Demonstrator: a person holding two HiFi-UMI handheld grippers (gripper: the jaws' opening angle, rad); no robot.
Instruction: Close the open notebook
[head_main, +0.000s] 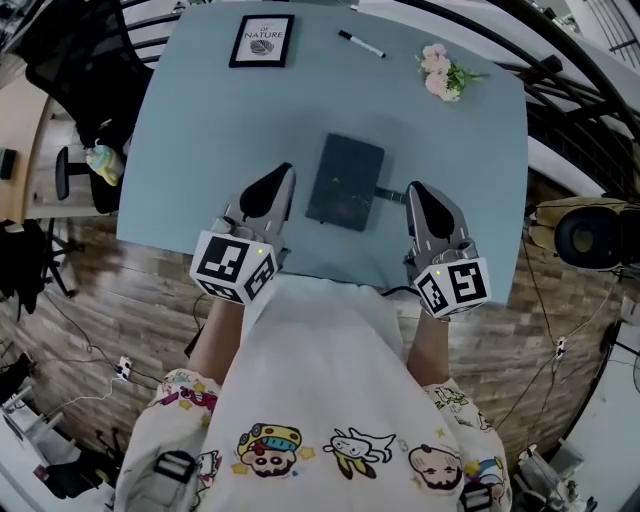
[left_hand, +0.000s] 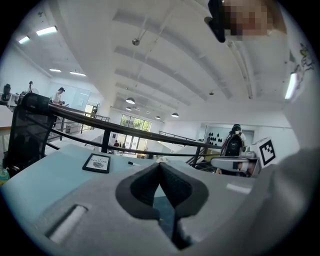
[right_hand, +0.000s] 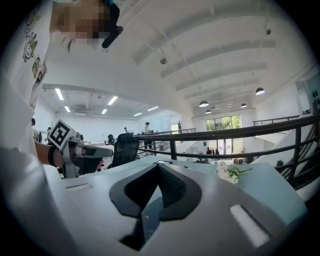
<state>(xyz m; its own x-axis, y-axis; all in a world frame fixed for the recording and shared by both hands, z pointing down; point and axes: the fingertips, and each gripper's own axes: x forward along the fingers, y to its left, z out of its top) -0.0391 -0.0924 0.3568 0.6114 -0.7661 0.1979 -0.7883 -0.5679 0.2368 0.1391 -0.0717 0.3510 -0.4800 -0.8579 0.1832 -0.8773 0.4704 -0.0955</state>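
Observation:
The dark notebook (head_main: 346, 181) lies shut and flat on the light blue table (head_main: 200, 150), its cover up. My left gripper (head_main: 285, 170) hovers just left of it, jaws shut with nothing between them. To the right of the notebook's near corner, my right gripper (head_main: 413, 188) is also shut and empty. In the left gripper view the dark pads of the left gripper (left_hand: 160, 164) meet at their tips. The right gripper view shows the right gripper (right_hand: 158, 165) with its pads closed the same way. Both point across the table, tilted slightly down.
A framed picture (head_main: 262, 41), a black pen (head_main: 361, 44) and a small bunch of pink flowers (head_main: 441, 72) lie along the table's far side. A black chair (head_main: 70, 60) stands to the left, a dark railing (head_main: 560, 90) runs behind the right edge.

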